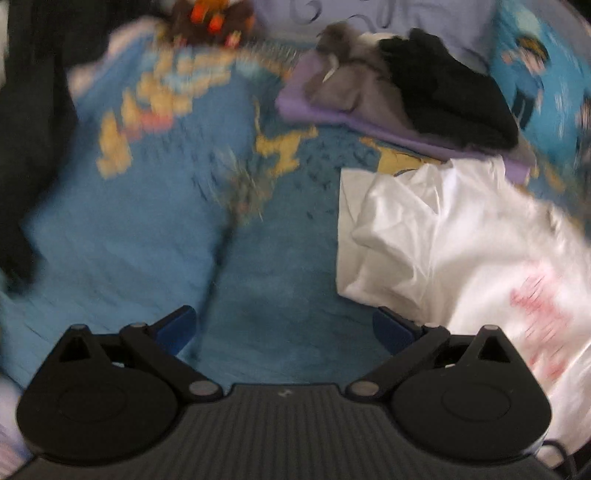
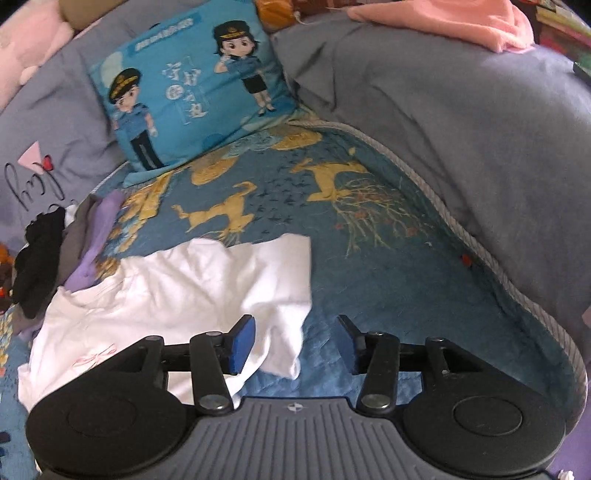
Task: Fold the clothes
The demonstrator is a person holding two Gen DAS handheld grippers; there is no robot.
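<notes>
Only from the right hand-held gripper (image 2: 295,343) — open, empty — pink blanket (image 2: 443,22); left (image 1: 284,328) open too

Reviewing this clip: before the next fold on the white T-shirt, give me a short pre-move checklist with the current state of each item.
1. Left tool open, nothing between its fingers: ok.
2. Right tool open, pads off the cloth: ok.
3. White cotton T-shirt with pink print lying flat: not ok, it is rumpled.
4. Shirt clear of the stacked purple, grey and black clothes: not ok, its edge reaches the stack.
5. Bare blue patterned bedspread beside the shirt: ok.
6. Sleeves' positions: cannot tell.
</notes>
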